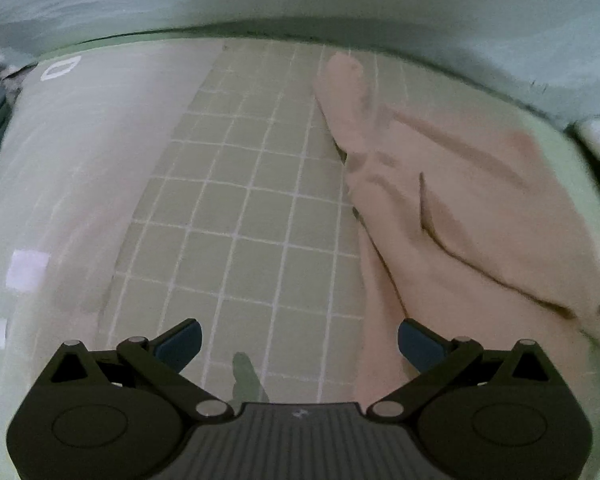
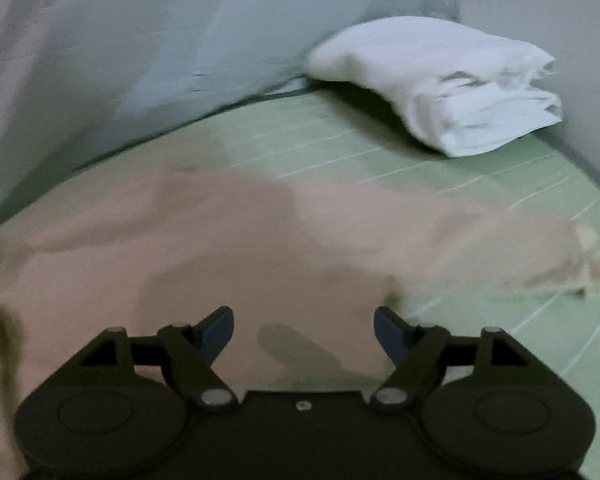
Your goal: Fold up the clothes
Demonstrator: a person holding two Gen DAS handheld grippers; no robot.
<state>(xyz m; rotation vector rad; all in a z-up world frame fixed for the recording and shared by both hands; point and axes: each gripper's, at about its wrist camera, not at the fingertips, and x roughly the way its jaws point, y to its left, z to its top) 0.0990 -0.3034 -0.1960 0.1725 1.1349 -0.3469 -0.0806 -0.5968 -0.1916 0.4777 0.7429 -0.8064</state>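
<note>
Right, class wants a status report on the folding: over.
Both tongs, left and right, open, empty. Pink garment flat on green mat. White folded pile aside.

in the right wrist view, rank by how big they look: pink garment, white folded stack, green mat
1. pink garment
2. green mat, though the garment hides part of it
3. white stack, farthest away, so its true size is unsure

Green gridded mat (image 1: 236, 208) — pale wall (image 2: 220, 40) behind

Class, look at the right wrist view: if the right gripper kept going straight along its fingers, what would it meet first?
Most likely the pink garment lying on the green mat; the right gripper is open and empty above it. Depth is uncertain in this blurred view.
</note>
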